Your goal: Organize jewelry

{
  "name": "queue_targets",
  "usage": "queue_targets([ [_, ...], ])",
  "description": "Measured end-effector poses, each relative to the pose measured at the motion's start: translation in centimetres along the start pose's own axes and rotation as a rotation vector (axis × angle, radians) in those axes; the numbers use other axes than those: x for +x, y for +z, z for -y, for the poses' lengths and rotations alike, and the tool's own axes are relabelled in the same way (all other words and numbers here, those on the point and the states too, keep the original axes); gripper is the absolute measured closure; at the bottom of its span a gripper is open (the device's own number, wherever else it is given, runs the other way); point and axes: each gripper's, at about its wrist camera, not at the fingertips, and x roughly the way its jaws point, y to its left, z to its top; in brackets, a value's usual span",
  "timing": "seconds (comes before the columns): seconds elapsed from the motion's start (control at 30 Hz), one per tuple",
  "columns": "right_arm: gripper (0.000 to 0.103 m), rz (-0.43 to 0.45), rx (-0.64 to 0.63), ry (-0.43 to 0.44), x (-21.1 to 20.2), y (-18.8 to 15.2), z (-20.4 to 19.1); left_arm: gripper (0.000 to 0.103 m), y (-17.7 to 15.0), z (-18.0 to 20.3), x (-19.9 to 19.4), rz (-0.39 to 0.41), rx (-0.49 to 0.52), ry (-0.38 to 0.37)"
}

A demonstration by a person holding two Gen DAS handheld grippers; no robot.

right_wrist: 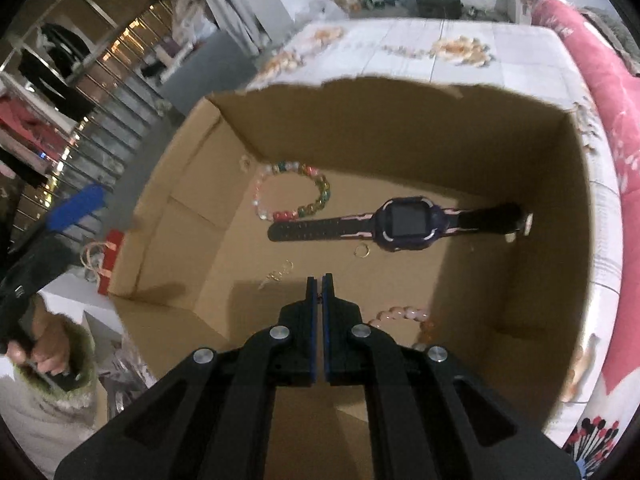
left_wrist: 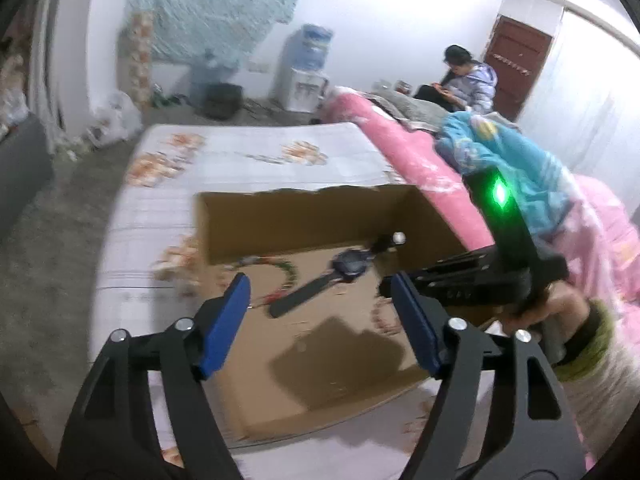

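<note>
Open brown cardboard box [right_wrist: 520, 208] on white floral bedsheet [right_wrist: 500, 60]. Inside: black-purple smartwatch [right_wrist: 406, 224], multicolour bead bracelet [right_wrist: 296, 192], small gold ring [right_wrist: 362, 251], pink bead bracelet [right_wrist: 404, 314]. My left claw [left_wrist: 320, 312] wide open, nothing betw. pads; my right claw [right_wrist: 319, 284] closed over box, whether it pinches anything: can't tell.

The left wrist view looks obliquely from the near side across the cardboard box [left_wrist: 304, 216] toward the far room. The right wrist view looks steeply down into it, nearer. Both share the watch [right_wrist: 404, 224].
</note>
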Motion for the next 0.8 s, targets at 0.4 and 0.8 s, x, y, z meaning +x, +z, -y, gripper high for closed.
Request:
queue_targets([
  [0.4, 0.067, 0.147, 0.009, -0.036, -4.9, -1.9, -1.4, 0.016, -2.3, -1.0, -0.4, -0.025, 0.048, 0.225],
  [0.8, 0.057, 0.333, 0.172, -0.241, -11.7, -8.0, 3.9, 0.013, -3.5, 0.3, 0.3, -0.040, 0.121, 0.357],
])
